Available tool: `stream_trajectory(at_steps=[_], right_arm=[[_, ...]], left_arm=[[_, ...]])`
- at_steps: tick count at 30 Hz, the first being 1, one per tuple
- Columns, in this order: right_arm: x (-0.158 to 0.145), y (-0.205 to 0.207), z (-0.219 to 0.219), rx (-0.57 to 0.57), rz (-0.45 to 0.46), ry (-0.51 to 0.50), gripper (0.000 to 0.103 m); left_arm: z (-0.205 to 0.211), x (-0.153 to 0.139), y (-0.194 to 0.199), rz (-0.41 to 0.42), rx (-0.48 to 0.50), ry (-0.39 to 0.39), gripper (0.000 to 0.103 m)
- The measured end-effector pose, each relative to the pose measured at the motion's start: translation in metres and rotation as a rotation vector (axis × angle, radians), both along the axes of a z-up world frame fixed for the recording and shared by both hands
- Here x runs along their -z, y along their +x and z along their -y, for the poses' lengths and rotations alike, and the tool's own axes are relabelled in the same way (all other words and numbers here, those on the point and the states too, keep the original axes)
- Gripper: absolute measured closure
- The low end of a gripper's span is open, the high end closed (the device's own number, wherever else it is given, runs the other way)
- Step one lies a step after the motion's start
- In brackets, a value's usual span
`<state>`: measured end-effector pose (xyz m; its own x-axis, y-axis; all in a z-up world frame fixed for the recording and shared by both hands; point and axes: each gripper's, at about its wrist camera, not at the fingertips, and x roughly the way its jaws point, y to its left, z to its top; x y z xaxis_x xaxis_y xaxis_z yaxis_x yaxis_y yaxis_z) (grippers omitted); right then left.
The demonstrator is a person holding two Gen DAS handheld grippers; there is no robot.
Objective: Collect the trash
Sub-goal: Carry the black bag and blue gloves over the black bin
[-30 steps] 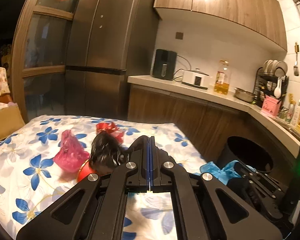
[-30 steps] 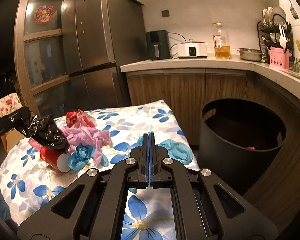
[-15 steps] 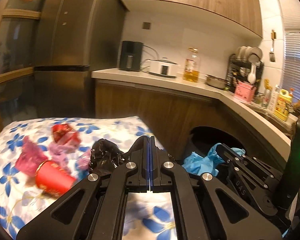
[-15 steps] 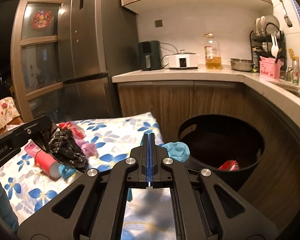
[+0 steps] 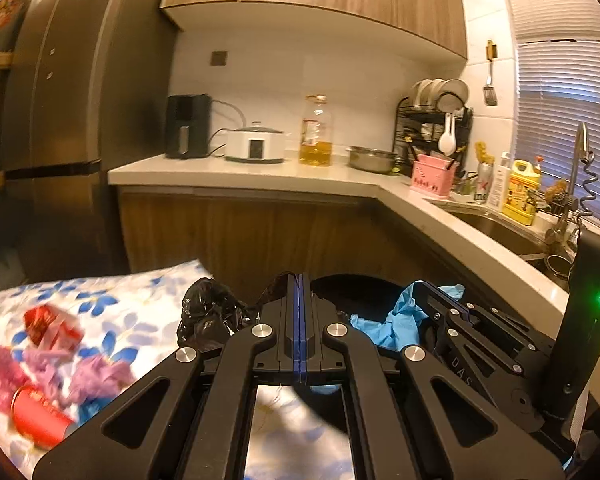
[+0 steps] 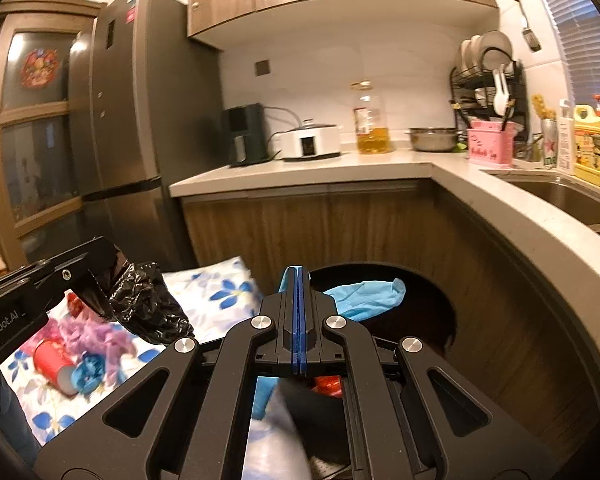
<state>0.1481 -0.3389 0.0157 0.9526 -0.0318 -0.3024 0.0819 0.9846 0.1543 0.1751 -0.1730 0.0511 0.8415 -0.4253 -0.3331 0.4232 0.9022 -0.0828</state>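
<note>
My left gripper (image 5: 299, 280) is shut on a crumpled black plastic bag (image 5: 210, 320), which hangs to its left at the table's near edge; it also shows in the right wrist view (image 6: 146, 304). My right gripper (image 6: 299, 274) is shut on a blue glove (image 6: 366, 296) and holds it over the black trash bin (image 6: 440, 308). The glove shows in the left wrist view (image 5: 396, 320) with the bin's rim (image 5: 352, 282) behind it. A red wrapper (image 6: 328, 384) lies in the bin.
The floral table (image 5: 140, 300) carries a red cup (image 5: 38, 420), purple crumpled paper (image 5: 96, 372) and a red packet (image 5: 48, 324). The curved counter (image 6: 520, 216) wraps behind and right of the bin. The fridge (image 6: 128, 120) stands at the back left.
Both grippers have swung right from the table toward the bin, carrying the black bag and the blue glove. The glove now hangs over the bin's opening.
</note>
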Motion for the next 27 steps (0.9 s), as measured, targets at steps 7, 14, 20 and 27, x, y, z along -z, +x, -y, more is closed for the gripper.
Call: stream_trajectory(at_steps=[7, 14, 20, 27], right_arm=[[-0.002, 0.009, 0.031, 0.071, -0.001, 0.018, 0.103], [0.012, 0.022, 0.05, 0.094, -0.044, 0.04, 0.103], [0.025, 0.027, 0.054, 0.102, -0.078, 0.042, 0.103], [0.035, 0.034, 0.057, 0.105, -0.113, 0.044, 0.102]], left_arm=[[0.022, -0.013, 0.014, 0.009, 0.077, -0.038, 0.103], [0.043, -0.003, 0.03, -0.035, 0.18, -0.09, 0.103], [0.056, 0.017, 0.046, -0.101, 0.235, -0.104, 0.103], [0.067, 0.037, 0.055, -0.148, 0.233, -0.016, 0.096]])
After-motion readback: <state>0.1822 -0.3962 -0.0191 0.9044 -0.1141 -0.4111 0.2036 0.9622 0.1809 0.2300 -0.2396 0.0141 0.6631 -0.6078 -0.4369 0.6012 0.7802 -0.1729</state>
